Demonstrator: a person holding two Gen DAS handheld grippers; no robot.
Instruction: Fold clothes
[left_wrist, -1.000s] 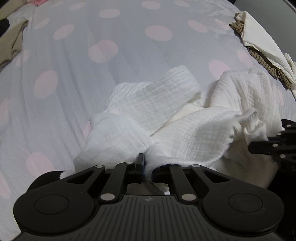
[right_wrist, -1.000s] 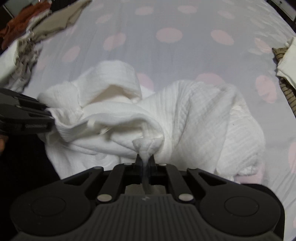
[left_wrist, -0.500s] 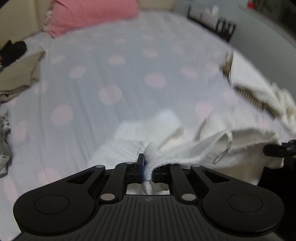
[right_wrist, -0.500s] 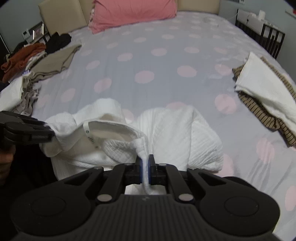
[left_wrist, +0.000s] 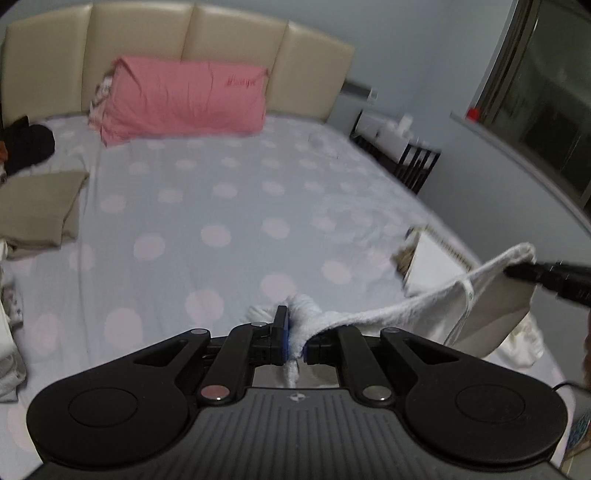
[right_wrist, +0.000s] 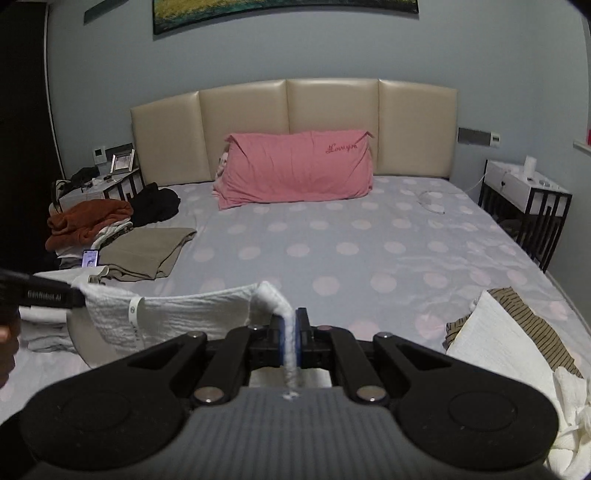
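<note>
A: Nearest?
B: Left gripper (left_wrist: 294, 341) and right gripper (right_wrist: 291, 343), each clamped on white garment (right_wrist: 177, 314), strung between; lower part hidden behind bodies.
A: Beyond?
B: Dotted bedsheet (right_wrist: 332, 251), pink pillow (right_wrist: 295, 166); left-view details blurred.

1. A big bed with a pale purple sheet with pink dots (right_wrist: 332, 258) fills the room, with a cream padded headboard (right_wrist: 295, 125) at the far end.
2. A long pink pillow (right_wrist: 295, 166) lies against the headboard.
3. On the left edge lie a flat folded tan cloth (right_wrist: 147, 251), a bunched black cloth (right_wrist: 155, 206) and a rust-orange cloth on a pile (right_wrist: 88, 221).
4. On the right edge lies a folded white cloth on a brown striped one (right_wrist: 509, 339).
</note>
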